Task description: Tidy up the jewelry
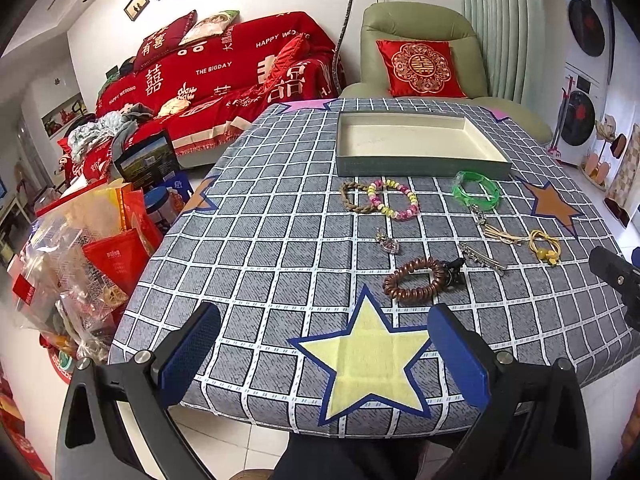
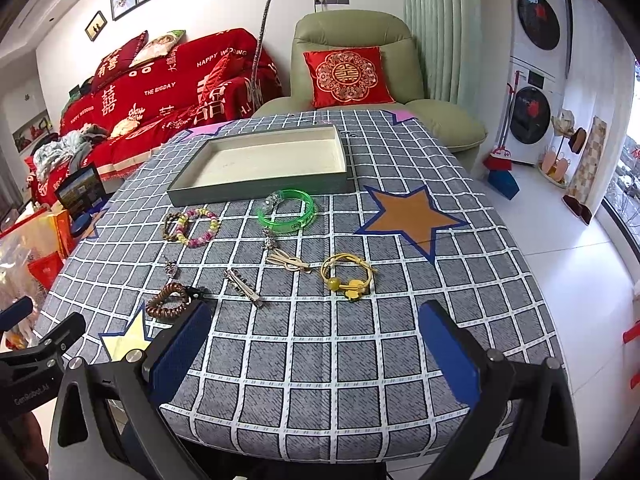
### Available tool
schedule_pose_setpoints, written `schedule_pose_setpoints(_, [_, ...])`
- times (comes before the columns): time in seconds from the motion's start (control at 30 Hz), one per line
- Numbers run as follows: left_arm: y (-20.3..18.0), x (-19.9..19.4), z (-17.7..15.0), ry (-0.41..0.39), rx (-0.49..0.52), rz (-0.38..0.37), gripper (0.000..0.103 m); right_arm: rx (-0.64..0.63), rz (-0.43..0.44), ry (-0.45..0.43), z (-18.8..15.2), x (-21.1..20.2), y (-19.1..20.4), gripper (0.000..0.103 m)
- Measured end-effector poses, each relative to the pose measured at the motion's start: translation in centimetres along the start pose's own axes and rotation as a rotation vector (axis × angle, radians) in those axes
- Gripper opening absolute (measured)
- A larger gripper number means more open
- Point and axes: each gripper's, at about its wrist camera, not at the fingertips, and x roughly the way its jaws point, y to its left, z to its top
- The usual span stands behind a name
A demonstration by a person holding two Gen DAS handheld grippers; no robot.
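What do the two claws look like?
Both match. The left claw and right claw each have two flat blue fingers with bumpy, dotted pads, on black frames with silver bolts. The left one's black body shows small white lettering in the right view.

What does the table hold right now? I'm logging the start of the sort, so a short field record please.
tray: grey tray, white inside, nothing in it, at the far side of the table
near tray: green bangle, pink and yellow bead bracelet
middle: yellow cord bracelet, silver hair clip
near edge: brown coil hair tie
left gripper: open, holding nothing
right gripper: open, holding nothing
surface: grey checked tablecloth with star patches
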Motion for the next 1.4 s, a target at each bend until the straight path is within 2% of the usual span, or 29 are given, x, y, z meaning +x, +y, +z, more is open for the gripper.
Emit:
schedule_pose_setpoints(0.43, [-0.3,0.5,-0.3,-0.017,0.058,0.051,0.103,0.011,-0.004,0.012,-0.1,0.3,-0.4,0.103])
schedule_pose_setpoints(1.13, [0.4,1.8,-0.7,0.053,0.015,0.024,0.103,0.011,-0.005,0.041,-0.3,1.1,-0.3,0.103])
schedule_pose_setpoints(1.3, [0.4,2.7,-0.5,0.065,0.02,0.027,0.103,0.006,-0.007,0.054,-0.3,1.7,-0.5,0.103])
schedule_pose_setpoints(1.4, [0.5,4.1,-0.2,0.099,0.028,0.002,0.103,0.02,-0.009,0.066,-0.3,2.3,-1.3,0.103])
